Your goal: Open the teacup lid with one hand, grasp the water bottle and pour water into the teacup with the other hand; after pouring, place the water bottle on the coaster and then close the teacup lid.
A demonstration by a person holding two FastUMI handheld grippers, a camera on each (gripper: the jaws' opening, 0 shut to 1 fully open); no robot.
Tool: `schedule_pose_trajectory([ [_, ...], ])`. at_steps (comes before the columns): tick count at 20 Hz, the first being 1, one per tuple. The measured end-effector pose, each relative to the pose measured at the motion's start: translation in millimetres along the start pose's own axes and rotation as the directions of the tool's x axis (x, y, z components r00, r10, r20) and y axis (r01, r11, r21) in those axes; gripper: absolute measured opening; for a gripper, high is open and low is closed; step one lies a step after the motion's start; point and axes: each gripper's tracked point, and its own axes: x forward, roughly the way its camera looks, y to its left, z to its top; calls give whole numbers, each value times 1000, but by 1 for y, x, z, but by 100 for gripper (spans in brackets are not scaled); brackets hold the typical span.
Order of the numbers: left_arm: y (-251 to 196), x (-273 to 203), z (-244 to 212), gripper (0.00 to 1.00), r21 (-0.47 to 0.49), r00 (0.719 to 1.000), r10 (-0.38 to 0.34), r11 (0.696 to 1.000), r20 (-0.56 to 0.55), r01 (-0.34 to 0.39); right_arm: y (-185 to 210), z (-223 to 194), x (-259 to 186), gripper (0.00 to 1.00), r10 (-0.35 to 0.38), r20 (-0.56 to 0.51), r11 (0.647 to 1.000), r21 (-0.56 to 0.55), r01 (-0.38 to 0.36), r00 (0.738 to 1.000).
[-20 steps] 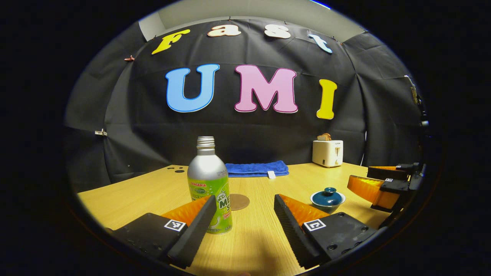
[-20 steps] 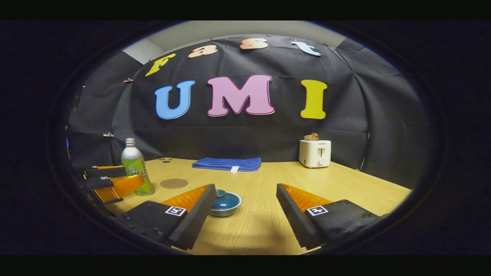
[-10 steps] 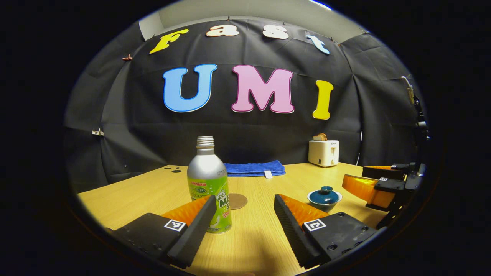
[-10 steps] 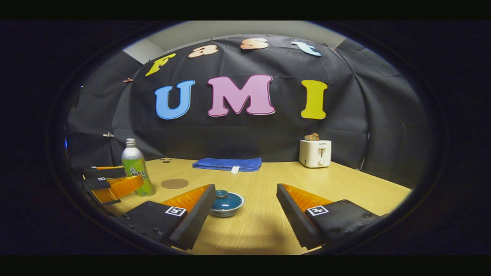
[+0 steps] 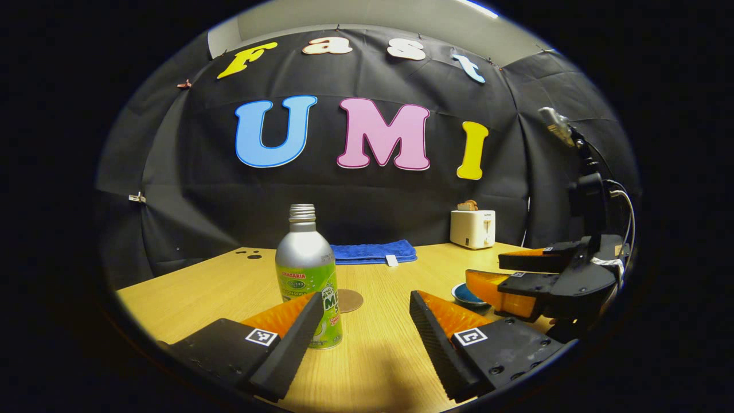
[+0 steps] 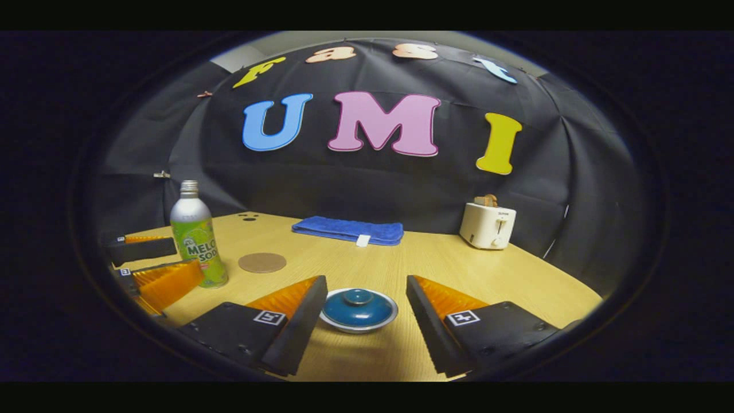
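A silver bottle with a green label [image 5: 308,275] stands uncapped on the wooden table, just beyond my left gripper [image 5: 365,298], close to its left finger. That gripper is open and holds nothing. A round brown coaster [image 5: 348,300] lies right behind the bottle. In the right gripper view the blue lidded teacup [image 6: 358,308] sits low between the wide fingers of my right gripper [image 6: 365,282], which is open and apart from it. The bottle [image 6: 195,235], coaster [image 6: 262,262] and left gripper [image 6: 188,259] show at far left there. The right gripper [image 5: 484,268] hides most of the teacup [image 5: 461,293].
A folded blue towel [image 6: 347,230] lies at the back of the table [image 6: 436,258]. A white toaster [image 6: 487,225] with toast in it stands at the back right. The booth's black cloth wall closes off the rear and sides.
My right gripper has moved forward and down, so the teacup now lies centred between its fingers. The left gripper has shifted only slightly beside the bottle.
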Motion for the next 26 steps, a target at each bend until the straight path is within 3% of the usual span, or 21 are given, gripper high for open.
schedule_pose_trajectory([
  [3, 12, -2, 0, 96, 0, 1000, 28, 1000, -1, -28, 7, -10, 10, 69, 14, -62, 1000, 2, -14, 998],
  [9, 24, -2, -1, 96, 0, 999, 49, 999, -2, -49, 14, -15, 19, 58, 27, -102, 999, 23, -25, 994],
  [11, 22, -2, -1, 96, 0, 999, 45, 999, -3, -45, 12, -13, 21, 50, 24, -101, 999, 37, -21, 995],
  [12, 23, -3, -1, 96, 0, 999, 44, 999, -2, -44, 11, -11, 21, 41, 27, -101, 999, 45, -23, 994],
  [15, 25, -1, -1, 96, 0, 999, 49, 999, -3, -49, 12, -11, 22, 28, 43, -102, 998, 56, -37, 994],
  [17, 27, -3, -1, 96, 1, 998, 56, 998, -3, -56, 14, -11, 23, 35, 54, -96, 998, 50, -49, 994],
  [18, 28, -2, -1, 96, 1, 998, 61, 998, -4, -61, 14, -11, 23, 30, 57, -93, 997, 53, -52, 994],
  [20, 30, -1, -1, 96, 1, 998, 65, 998, -4, -65, 15, -2, 21, 33, 70, -74, 996, 61, -66, 995],
  [22, 34, 0, -2, 96, 1, 997, 71, 997, -5, -71, 13, 12, 17, 23, 73, -43, 995, 68, -70, 996],
  [23, 37, 1, -1, 96, 1, 997, 80, 997, -5, -80, 10, 18, 15, 28, 72, -29, 995, 69, -70, 997],
  [24, 41, 2, -2, 96, 1, 996, 90, 996, -5, -90, 7, 25, 12, 23, 70, -16, 995, 71, -69, 997],
  [26, 51, 7, -2, 96, 1, 993, 121, 993, -6, -121, -4, 36, 7, 23, 60, 10, 995, 80, -61, 998],
])
